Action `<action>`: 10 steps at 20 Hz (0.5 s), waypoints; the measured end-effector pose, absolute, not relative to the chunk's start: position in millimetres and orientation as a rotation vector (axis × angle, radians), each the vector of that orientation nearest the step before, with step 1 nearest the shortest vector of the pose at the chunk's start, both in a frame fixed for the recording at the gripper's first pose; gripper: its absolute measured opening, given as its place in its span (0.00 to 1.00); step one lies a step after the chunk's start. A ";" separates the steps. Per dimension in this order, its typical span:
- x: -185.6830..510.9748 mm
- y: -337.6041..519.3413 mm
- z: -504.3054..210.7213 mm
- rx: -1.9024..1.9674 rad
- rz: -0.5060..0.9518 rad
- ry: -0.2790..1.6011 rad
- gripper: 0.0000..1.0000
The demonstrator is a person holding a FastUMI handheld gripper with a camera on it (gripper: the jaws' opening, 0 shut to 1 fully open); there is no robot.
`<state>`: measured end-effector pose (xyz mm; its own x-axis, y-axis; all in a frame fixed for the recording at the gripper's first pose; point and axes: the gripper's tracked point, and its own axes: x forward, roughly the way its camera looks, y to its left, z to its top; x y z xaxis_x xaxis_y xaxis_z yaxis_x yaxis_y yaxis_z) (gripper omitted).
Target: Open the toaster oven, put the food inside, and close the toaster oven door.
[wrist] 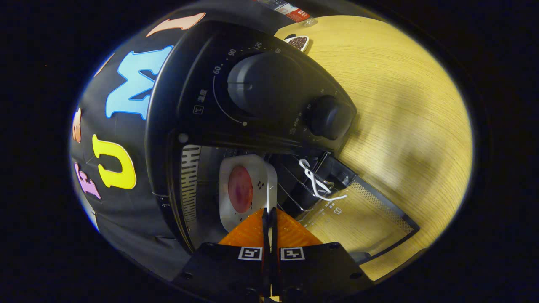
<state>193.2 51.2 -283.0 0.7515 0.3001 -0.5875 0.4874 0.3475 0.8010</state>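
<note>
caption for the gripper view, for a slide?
Gripper shut on white plate's rim, holding its food inside the toaster oven, glass door open.

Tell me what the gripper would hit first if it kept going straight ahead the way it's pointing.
Probably the white plate with the food, inside the open toaster oven. The gripper, fingers shut, has its tips at the plate's near edge; depth is unclear.

My gripper (269, 219) has a black, screw-studded body with two square black-and-white markers; fingers pressed together toward twelve o'clock.

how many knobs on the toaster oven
2: a large knob and a smaller knob beside it on the panel above the open cavity. Others may be hidden.
</note>
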 end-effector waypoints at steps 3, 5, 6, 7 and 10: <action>200.0 55.7 -281.8 1.265 -0.143 0.741 0.03; 201.2 57.8 -285.1 1.263 -0.151 0.747 0.04; 202.6 57.4 -285.4 1.259 -0.153 0.738 0.04; 203.7 56.9 -285.5 1.257 -0.156 0.733 0.04; 210.1 61.0 -281.5 1.279 -0.141 0.708 0.06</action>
